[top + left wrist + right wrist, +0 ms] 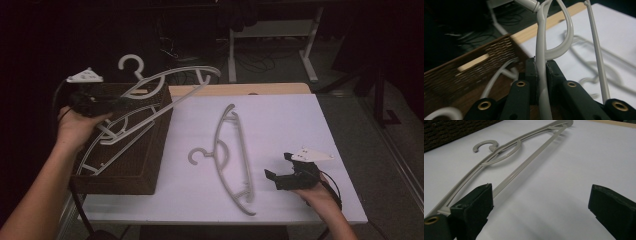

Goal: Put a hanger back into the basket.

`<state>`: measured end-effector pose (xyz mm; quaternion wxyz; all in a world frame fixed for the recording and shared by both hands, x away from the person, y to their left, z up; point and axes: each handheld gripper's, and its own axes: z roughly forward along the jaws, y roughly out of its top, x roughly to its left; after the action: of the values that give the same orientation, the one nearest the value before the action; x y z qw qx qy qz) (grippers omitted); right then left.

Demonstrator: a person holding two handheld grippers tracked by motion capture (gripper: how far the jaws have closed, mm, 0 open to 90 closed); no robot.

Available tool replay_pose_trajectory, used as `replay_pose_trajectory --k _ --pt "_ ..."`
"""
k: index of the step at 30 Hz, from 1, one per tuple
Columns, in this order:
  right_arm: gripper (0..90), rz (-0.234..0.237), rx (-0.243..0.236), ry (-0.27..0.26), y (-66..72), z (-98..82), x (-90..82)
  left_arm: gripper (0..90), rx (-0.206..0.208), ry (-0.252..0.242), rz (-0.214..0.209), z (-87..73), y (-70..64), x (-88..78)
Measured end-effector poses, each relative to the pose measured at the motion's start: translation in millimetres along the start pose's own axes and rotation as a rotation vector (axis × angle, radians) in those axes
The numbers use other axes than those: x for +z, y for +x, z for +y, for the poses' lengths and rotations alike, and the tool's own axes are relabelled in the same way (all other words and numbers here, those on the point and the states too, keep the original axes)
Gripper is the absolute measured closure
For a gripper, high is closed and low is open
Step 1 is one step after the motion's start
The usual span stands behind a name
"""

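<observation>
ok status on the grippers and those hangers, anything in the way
Left gripper shut on raised grey plastic hanger over brown wicker basket. Right gripper open beside flat hanger. No obstruction.

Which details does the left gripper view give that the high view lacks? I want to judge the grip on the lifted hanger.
Left gripper view: the black fingers pinch the lifted grey plastic hanger by one thin bar. High view: a second grey plastic hanger lies flat on the white table, with the open right gripper beside it. Both: the brown wicker basket, with more hangers inside.
</observation>
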<state>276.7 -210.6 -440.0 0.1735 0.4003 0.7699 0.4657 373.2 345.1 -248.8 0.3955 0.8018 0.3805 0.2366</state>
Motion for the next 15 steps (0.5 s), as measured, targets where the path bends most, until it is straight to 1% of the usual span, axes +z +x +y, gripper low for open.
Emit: replay_pose_trajectory --k 5,7,10,15 --pt "5.6 0.001 -0.001 0.002 0.5 0.5 1.4 82.2 -0.032 -0.002 0.064 -25.2 29.7 -16.7" --pt "5.6 0.001 0.000 0.002 0.9 0.8 2.1 82.2 -0.038 0.010 0.087 -35.0 39.1 -20.7" --pt "5.6 0.002 -0.002 0.006 0.9 1.1 2.9 82.2 -0.043 0.032 0.121 -48.7 50.2 -24.9" --pt "5.6 0.003 0.003 0.008 0.4 1.1 4.1 82.2 -0.073 0.066 0.171 -67.1 66.1 -29.3"
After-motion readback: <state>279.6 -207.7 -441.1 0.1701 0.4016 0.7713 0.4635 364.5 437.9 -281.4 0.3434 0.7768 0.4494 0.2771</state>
